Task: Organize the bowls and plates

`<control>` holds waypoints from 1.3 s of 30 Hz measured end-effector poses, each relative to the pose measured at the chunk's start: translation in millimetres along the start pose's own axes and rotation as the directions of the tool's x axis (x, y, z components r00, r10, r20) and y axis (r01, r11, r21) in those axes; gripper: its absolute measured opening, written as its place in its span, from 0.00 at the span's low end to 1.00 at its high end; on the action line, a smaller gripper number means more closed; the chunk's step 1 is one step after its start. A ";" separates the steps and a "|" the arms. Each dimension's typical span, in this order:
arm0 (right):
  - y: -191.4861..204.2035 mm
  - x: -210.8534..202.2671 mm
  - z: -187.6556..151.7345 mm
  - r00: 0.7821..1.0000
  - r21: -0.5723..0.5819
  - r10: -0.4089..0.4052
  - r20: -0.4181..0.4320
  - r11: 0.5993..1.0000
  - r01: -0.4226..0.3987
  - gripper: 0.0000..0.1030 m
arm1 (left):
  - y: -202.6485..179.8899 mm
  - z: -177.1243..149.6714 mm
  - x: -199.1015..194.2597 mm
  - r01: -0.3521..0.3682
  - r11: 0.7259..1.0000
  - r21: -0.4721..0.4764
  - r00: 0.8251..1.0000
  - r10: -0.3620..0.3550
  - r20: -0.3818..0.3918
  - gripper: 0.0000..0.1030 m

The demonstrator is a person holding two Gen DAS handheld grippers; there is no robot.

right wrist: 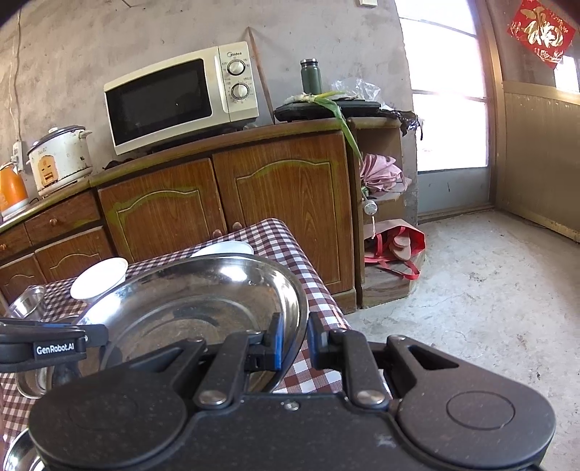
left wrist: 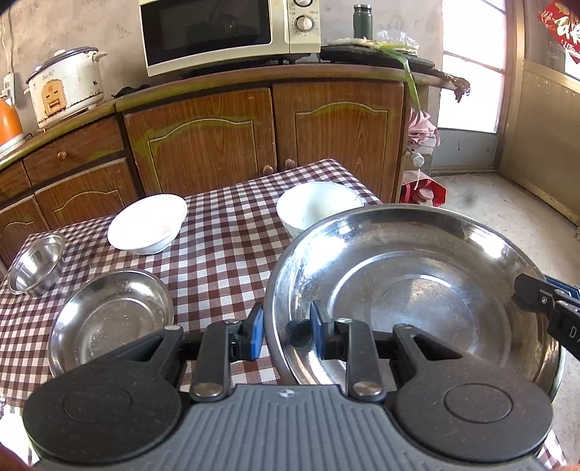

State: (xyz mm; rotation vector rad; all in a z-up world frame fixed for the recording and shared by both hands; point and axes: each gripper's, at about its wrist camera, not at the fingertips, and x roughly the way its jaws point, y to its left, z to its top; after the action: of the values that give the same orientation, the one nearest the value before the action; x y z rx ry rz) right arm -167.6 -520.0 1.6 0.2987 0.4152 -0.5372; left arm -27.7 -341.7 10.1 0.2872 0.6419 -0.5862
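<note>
A large steel plate is held up over the right end of the checked table. My left gripper is shut on its left rim, one blue pad outside and one inside. My right gripper is shut on the opposite rim of the same plate; its tip also shows in the left wrist view. On the cloth lie a smaller steel plate, a small steel bowl and two white bowls.
Wooden cabinets stand right behind the table, with a microwave and a rice cooker on top. To the right is bare concrete floor with a red bag by the cabinet's end.
</note>
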 end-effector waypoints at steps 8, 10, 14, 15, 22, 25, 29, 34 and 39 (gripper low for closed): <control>7.0 -19.2 3.7 1.000 -0.015 0.004 0.019 1.000 -0.004 0.19 | 6.5 -3.1 -15.6 -0.001 1.000 -0.015 1.000 0.001 0.009 0.27; 10.0 -23.2 3.8 1.000 -0.024 0.006 0.023 1.000 -0.006 0.19 | 8.4 -4.2 -19.7 -0.003 1.000 -0.016 1.000 0.003 0.012 0.27; 13.1 -30.4 2.9 1.000 -0.026 0.014 0.025 1.000 -0.013 0.19 | 11.8 -7.1 -27.4 -0.009 1.000 -0.013 1.000 0.009 0.016 0.27; 14.1 -31.9 2.6 1.000 -0.026 0.014 0.024 1.000 -0.014 0.19 | 12.6 -7.7 -28.8 -0.010 1.000 -0.013 1.000 0.011 0.017 0.27; 21.1 -41.7 0.3 0.999 -0.033 0.023 0.026 0.999 -0.022 0.19 | 19.0 -11.0 -38.5 -0.019 1.000 -0.015 1.000 0.020 0.024 0.27; 23.5 -44.3 -0.2 0.999 -0.037 0.026 0.026 0.999 -0.025 0.19 | 20.9 -12.6 -42.3 -0.024 1.000 -0.014 0.999 0.025 0.028 0.27; 26.9 -47.8 -1.7 0.999 -0.039 0.032 0.028 0.999 -0.031 0.19 | 23.6 -13.9 -45.8 -0.029 0.999 -0.017 0.999 0.029 0.028 0.27; 29.3 -50.7 -3.6 0.999 -0.041 0.037 0.026 0.999 -0.036 0.19 | 25.5 -16.9 -50.3 -0.037 0.999 -0.009 0.999 0.037 0.031 0.27; 32.3 -53.3 -7.0 0.999 -0.041 0.047 0.020 0.998 -0.047 0.19 | 30.0 -20.7 -52.0 -0.041 0.999 -0.011 0.999 0.041 0.022 0.27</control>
State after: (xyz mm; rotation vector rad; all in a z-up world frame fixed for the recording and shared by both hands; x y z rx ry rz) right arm -193.5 -468.0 25.1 0.2634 0.3976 -0.4850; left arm -53.5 -286.9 29.4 0.2827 0.6159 -0.5458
